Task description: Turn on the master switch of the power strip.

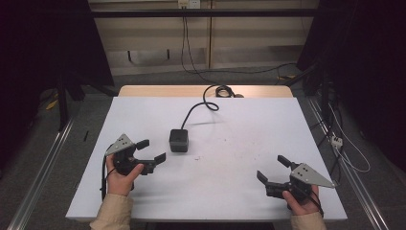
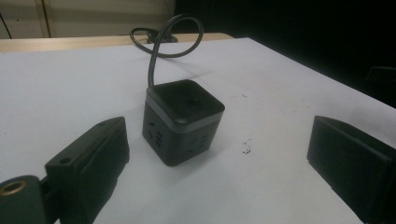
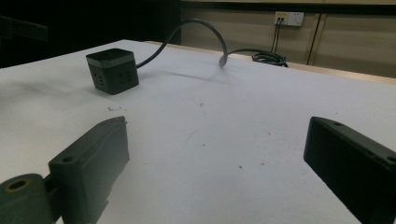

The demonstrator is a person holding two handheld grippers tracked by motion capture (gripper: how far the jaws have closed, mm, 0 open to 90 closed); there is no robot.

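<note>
White and nearly bare, the desk carries one black cube-shaped power strip, which sits left of the middle, nearer to the left edge than to the right one. Its cable rises in a loop and runs to the far edge, where the rest lies coiled.

The left gripper rests near the left edge with its jaws spread wide and nothing between them, and the cube is just beside its tips. The right gripper waits near the front right corner, also spread wide and empty, well apart from the cube.

The main risk is probably the cable. It looks stiff, so if the left gripper closes on the cube and lifts, the loop may pull back and turn the cube in the jaws. The cube's sides look smooth, and a grasp across its corners instead of flat faces could let it slip out or tip over.
</note>
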